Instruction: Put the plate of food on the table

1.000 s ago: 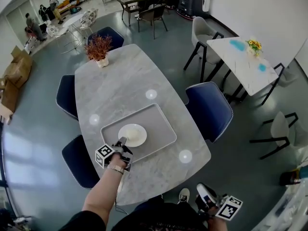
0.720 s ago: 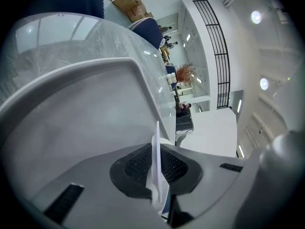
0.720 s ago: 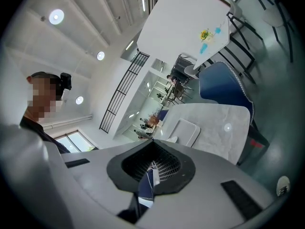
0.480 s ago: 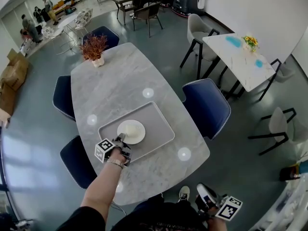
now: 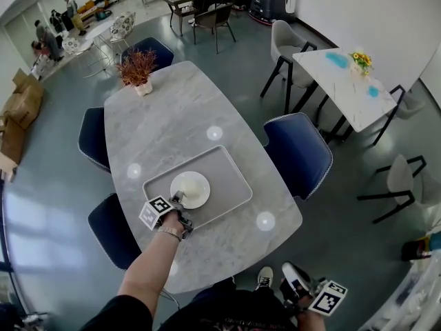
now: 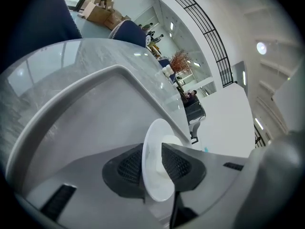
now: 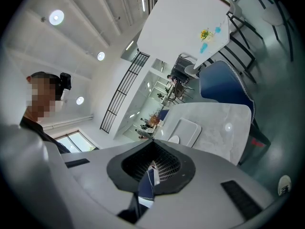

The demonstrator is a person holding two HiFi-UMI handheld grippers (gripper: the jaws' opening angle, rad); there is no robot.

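release is on — the jaws of our left gripper are opening, the rim of the plate between them, pads off it. it rests in the tray on the surface, so we judge it placed; our right gripper hangs closed, empty.

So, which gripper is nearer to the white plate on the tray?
Left. The left gripper is at the near rim of the plate, its jaws opening around it. The right gripper hangs low beside the person's shoe, off the table.

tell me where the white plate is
Head view: the white plate sits on the grey tray, left side, at the near end of the marble table.
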